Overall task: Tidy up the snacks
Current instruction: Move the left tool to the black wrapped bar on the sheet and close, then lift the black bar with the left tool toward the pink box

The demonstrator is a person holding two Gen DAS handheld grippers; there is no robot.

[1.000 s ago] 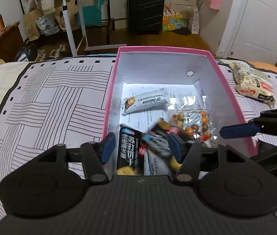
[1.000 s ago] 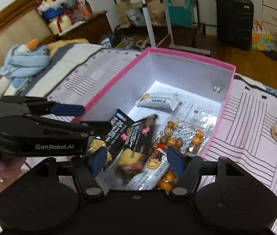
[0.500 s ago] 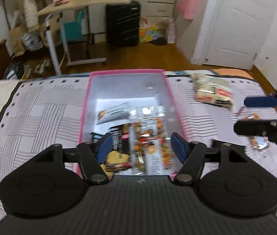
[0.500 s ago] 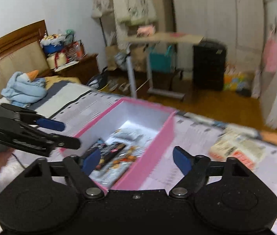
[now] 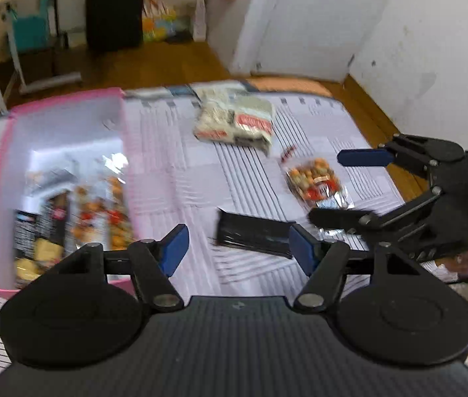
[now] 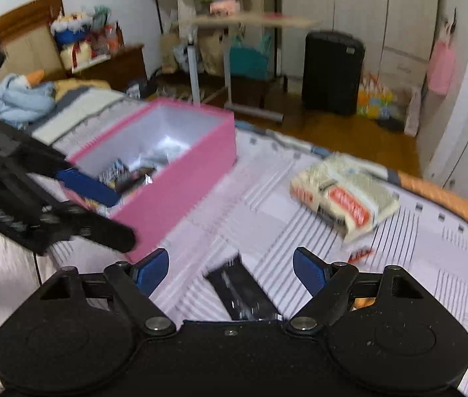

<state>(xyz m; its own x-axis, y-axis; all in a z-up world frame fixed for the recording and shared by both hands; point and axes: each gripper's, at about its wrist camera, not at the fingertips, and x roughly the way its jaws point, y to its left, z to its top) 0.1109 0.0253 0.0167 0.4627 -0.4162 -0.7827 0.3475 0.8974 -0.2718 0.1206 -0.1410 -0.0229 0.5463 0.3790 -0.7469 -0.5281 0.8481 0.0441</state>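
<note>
hovering wide open and empty, left claw (image 5: 239, 248), right claw (image 6: 230, 268), over black packet (image 6: 240, 292)

Both black grippers with blue pads — left gripper (image 5: 239, 249), right gripper (image 6: 230, 268) — spread wide, holding nothing.

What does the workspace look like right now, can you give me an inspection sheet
Surface: striped bedspread on a bed.
Job's things: pink box holding several snack packs; black packet, nut packet and pale bag lie outside it on the bedspread.
Clutter: blue cloth bundle at the bed's far end.
Grippers: left tool open, empty; right tool open, empty, above the black packet.
Cables: nothing seen.
Surroundings: black suitcase, rolling table, wooden floor, white door.
</note>
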